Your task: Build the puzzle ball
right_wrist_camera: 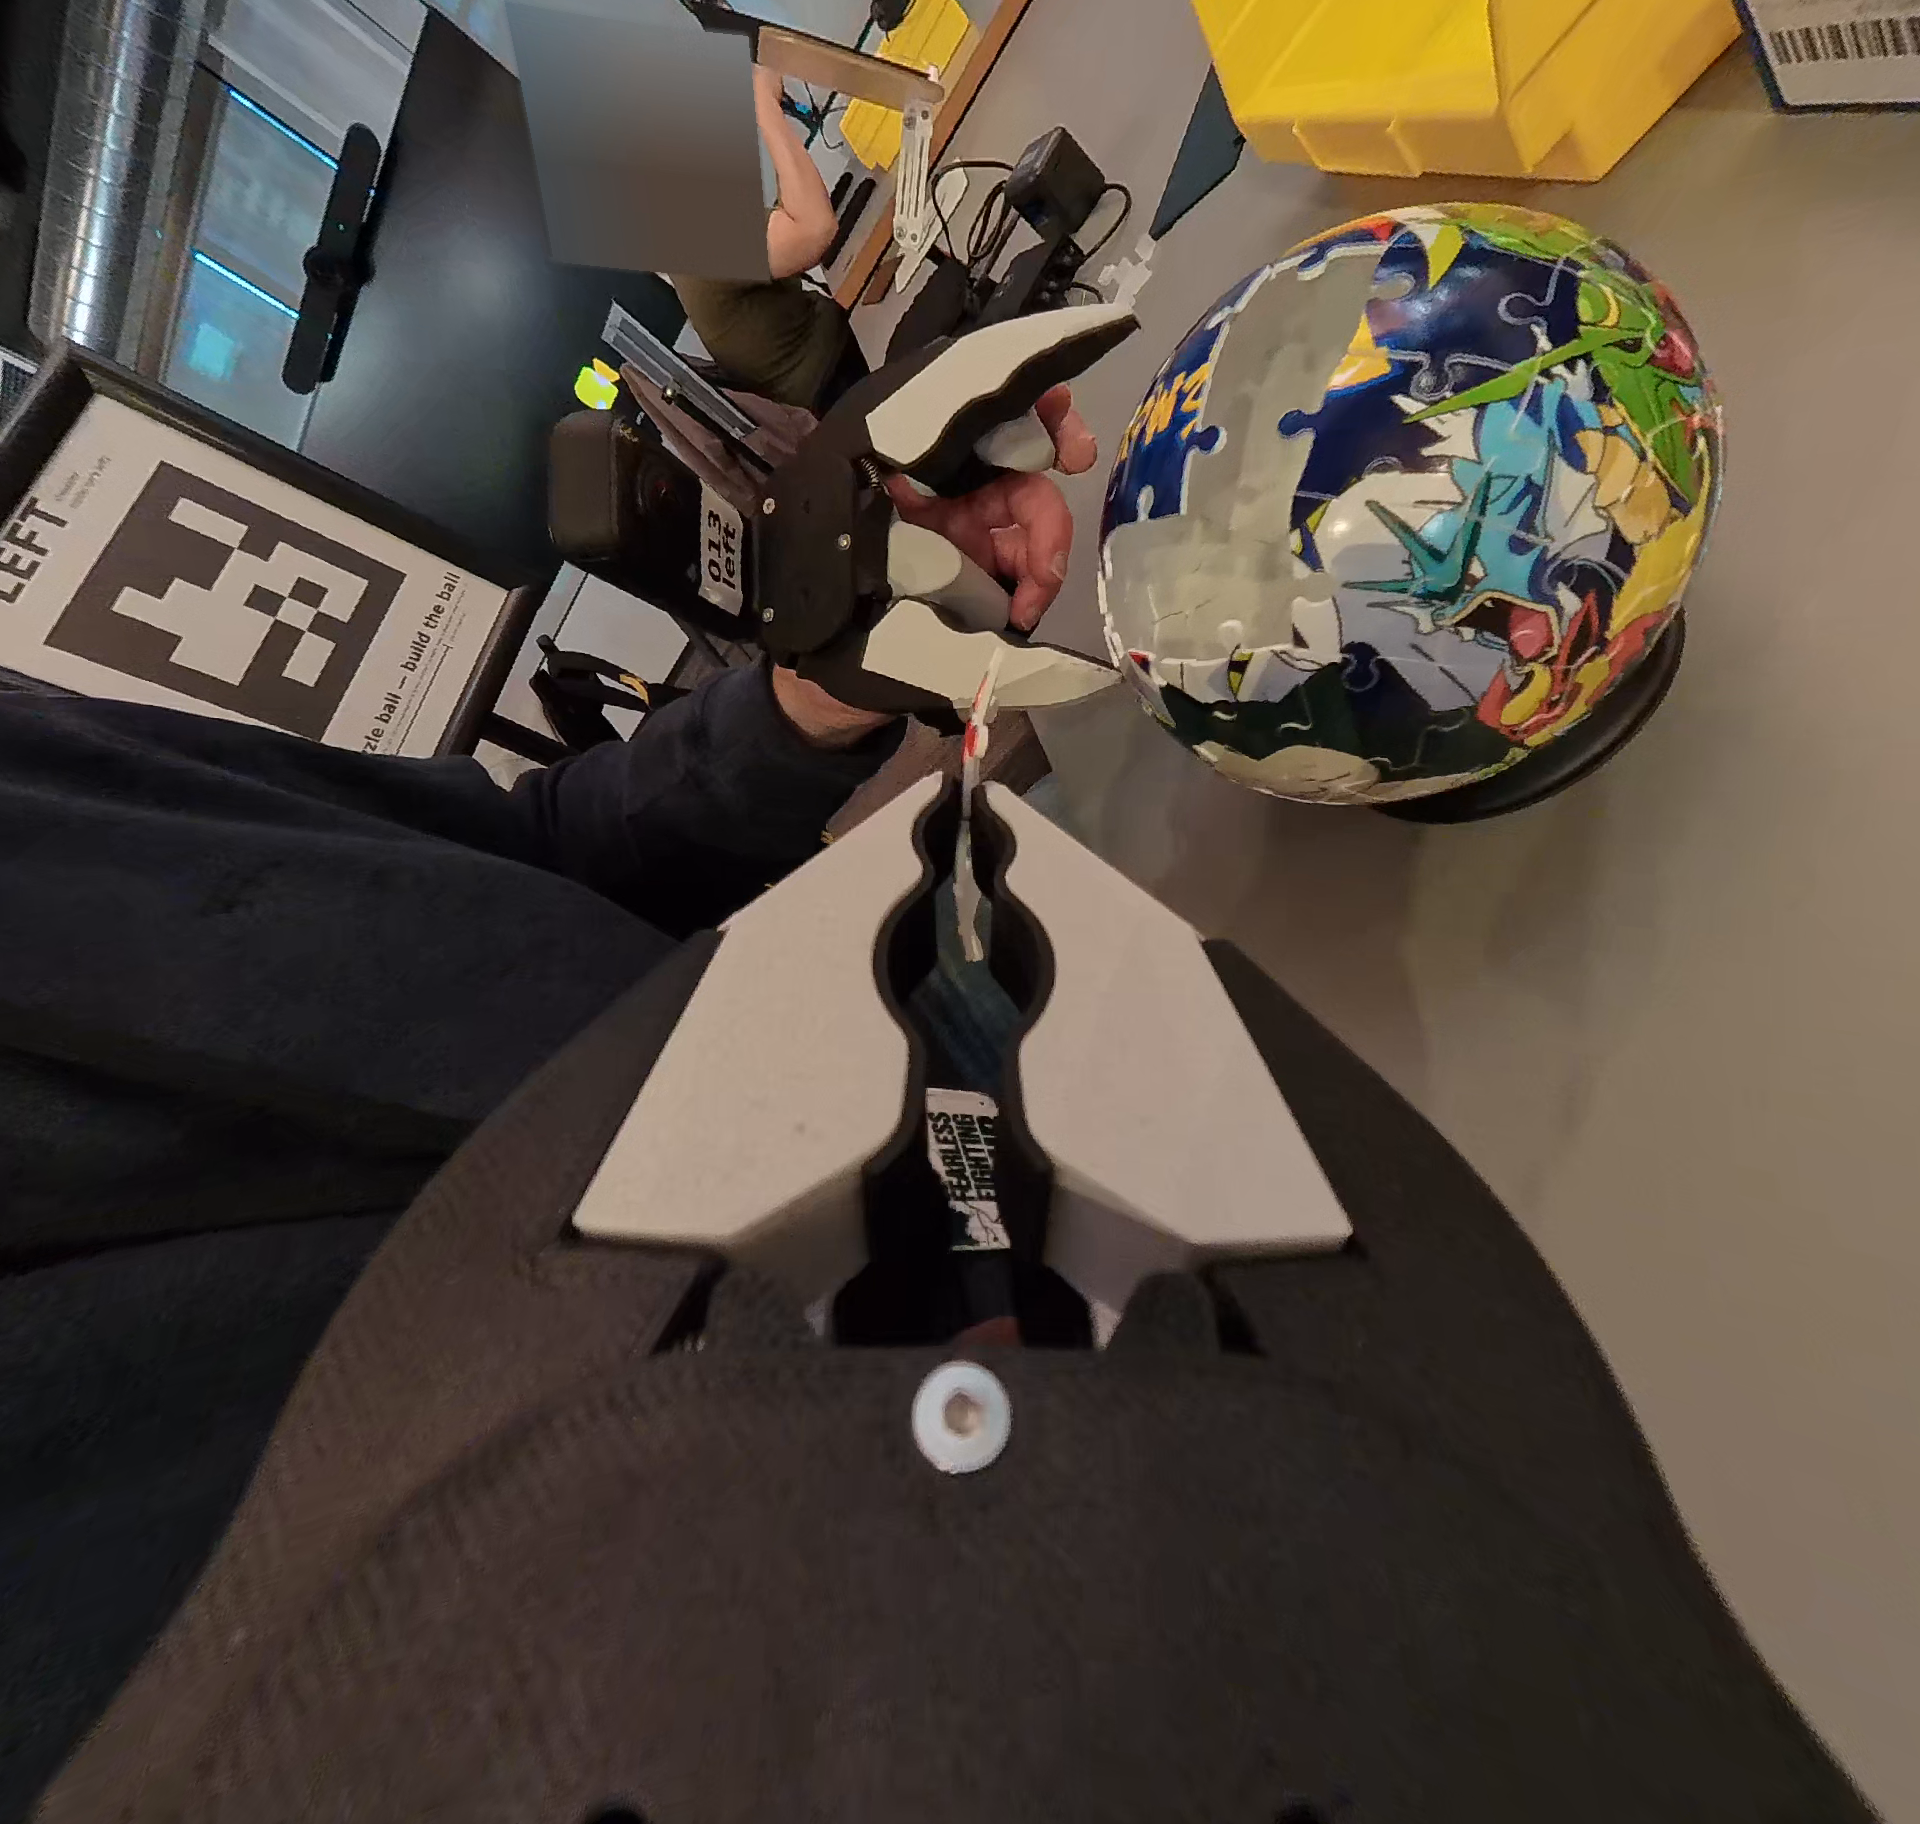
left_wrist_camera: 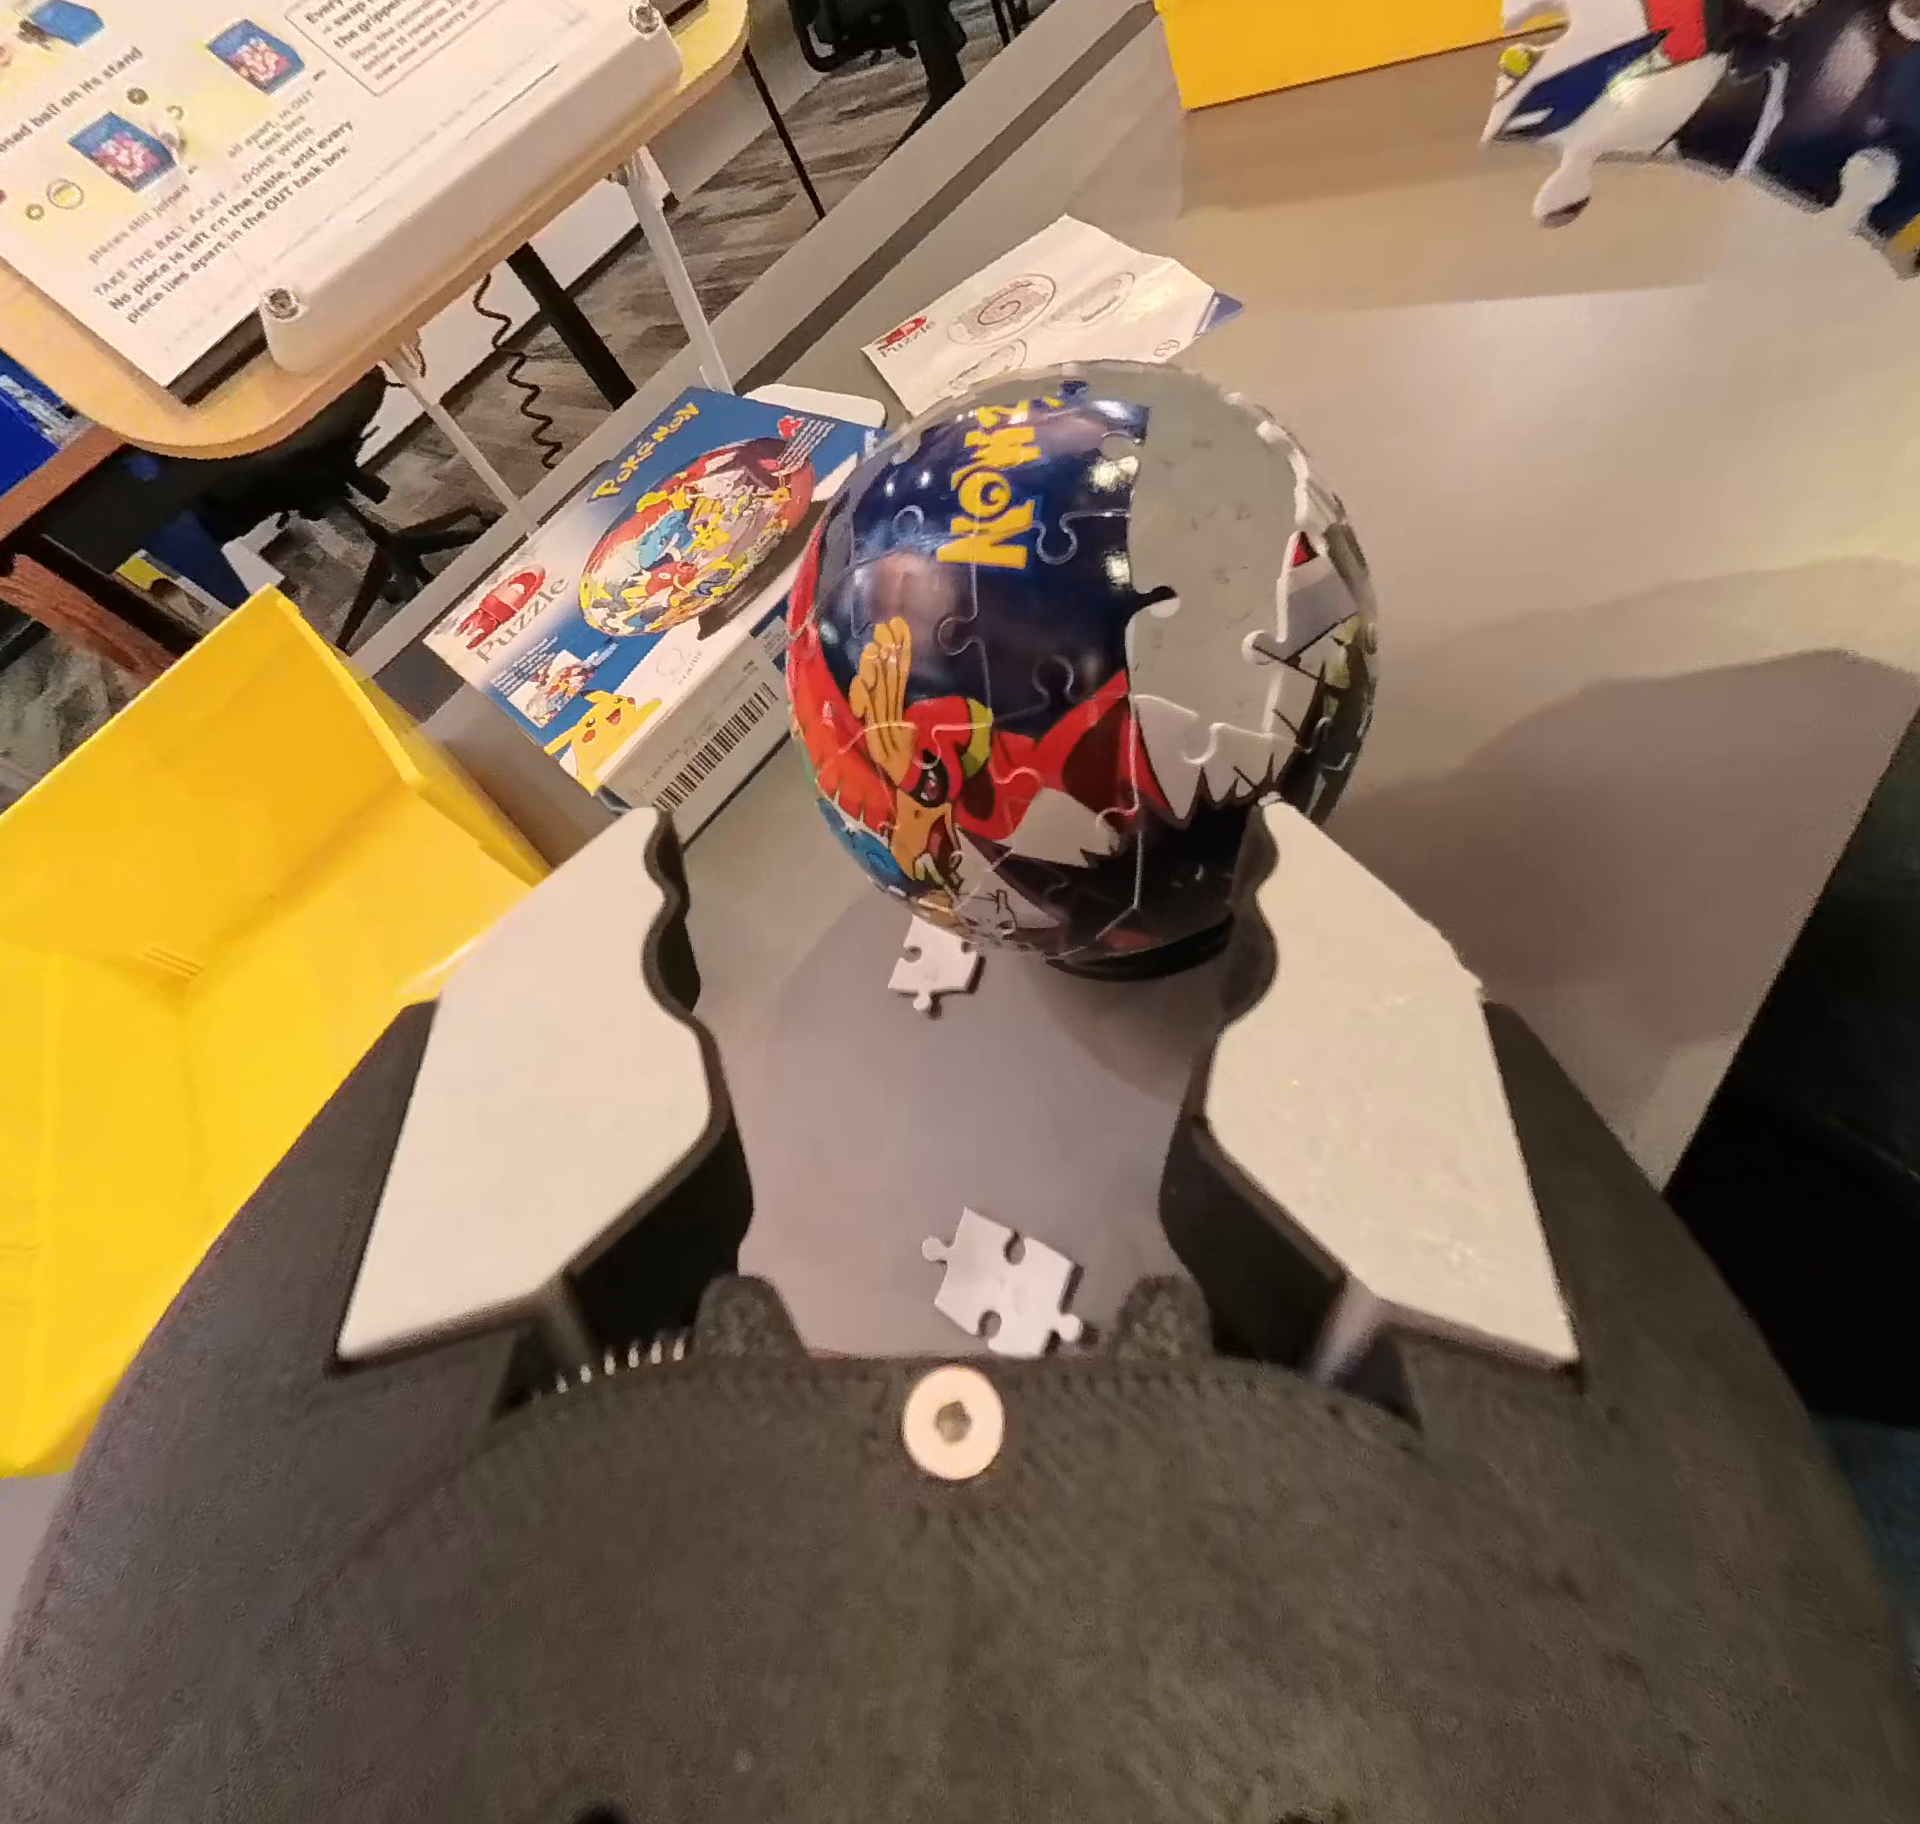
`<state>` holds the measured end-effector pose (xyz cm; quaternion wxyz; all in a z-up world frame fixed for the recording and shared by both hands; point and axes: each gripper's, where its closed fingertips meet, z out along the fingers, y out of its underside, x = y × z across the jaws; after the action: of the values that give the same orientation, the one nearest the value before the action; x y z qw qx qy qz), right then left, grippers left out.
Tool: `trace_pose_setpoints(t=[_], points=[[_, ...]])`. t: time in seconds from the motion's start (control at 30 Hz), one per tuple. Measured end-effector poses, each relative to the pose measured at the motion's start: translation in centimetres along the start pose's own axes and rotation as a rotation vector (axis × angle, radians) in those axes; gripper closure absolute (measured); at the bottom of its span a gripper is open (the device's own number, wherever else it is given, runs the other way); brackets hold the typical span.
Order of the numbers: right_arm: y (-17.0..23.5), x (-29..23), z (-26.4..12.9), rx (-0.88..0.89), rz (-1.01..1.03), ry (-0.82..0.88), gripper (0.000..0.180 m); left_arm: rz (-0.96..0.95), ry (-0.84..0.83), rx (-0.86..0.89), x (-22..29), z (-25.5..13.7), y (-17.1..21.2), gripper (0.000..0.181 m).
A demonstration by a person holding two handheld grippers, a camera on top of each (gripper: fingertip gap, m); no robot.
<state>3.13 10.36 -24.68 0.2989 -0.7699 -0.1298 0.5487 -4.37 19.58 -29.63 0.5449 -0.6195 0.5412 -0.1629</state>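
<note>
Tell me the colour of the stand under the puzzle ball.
Black; the stand shows best in the right wrist view.

Grey table (left_wrist_camera: 1403, 548) beside patterned carpet floor (left_wrist_camera: 727, 164), silver duct (right_wrist_camera: 135, 60) behind.

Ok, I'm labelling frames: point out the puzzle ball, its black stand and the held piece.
puzzle ball (left_wrist_camera: 977, 652), left wrist view, blue printed side.
black stand (right_wrist_camera: 1558, 751), right wrist view, lower rim.
held piece (right_wrist_camera: 977, 725), right wrist view, thin edge above the fingertips.

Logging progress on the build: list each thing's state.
Colourful puzzle ball: on black stand, gap unfilled.
Left gripper: open, empty.
Right gripper: shut on flat printed puzzle piece.
Two white loose pieces: face down on grey table.
Blue puzzle box: closed, flat.
</note>
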Motion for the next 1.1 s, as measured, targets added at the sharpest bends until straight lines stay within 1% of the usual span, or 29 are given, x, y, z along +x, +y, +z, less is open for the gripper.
trace_pose_setpoints(t=[0.27,0.37,0.5,0.73,0.9,0.97,1.03,1.1], points=[[-1.1,1.9,-1.1,0.026,-0.023,0.036,0.180,0.012,0.012,0.029,0.1,0.5,-0.8,0.078],[-1.9,1.9,-1.5,0.051,-0.012,0.011,0.180,0.005,0.026,0.041,0.2,0.7,-1.1,0.077],[-1.5,1.5,-0.6,-0.017,-0.046,0.006,0.180,0.017,0.025,0.042,0.3,1.2,-1.4,0.077],[-2.2,1.5,0.0,-0.042,-0.048,-0.010,0.180,0.019,-0.020,0.029,-0.2,1.8,-1.4,0.079],[-2.0,1.5,0.1,-0.085,-0.047,-0.024,0.180,0.003,-0.005,0.075,-0.4,0.6,-2.3,0.078],[-1.8,1.3,0.2,-0.130,-0.064,-0.031,0.180,0.005,-0.014,0.097,-0.6,-0.3,-3.2,0.082],[-1.5,0.9,0.5,-0.198,-0.098,-0.043,0.180,0.011,0.017,0.127,-0.1,-1.3,-4.4,0.097],[-1.1,0.6,0.7,-0.280,-0.137,-0.044,0.180,0.001,0.074,0.161,1.0,-2.1,-5.7,0.105]])
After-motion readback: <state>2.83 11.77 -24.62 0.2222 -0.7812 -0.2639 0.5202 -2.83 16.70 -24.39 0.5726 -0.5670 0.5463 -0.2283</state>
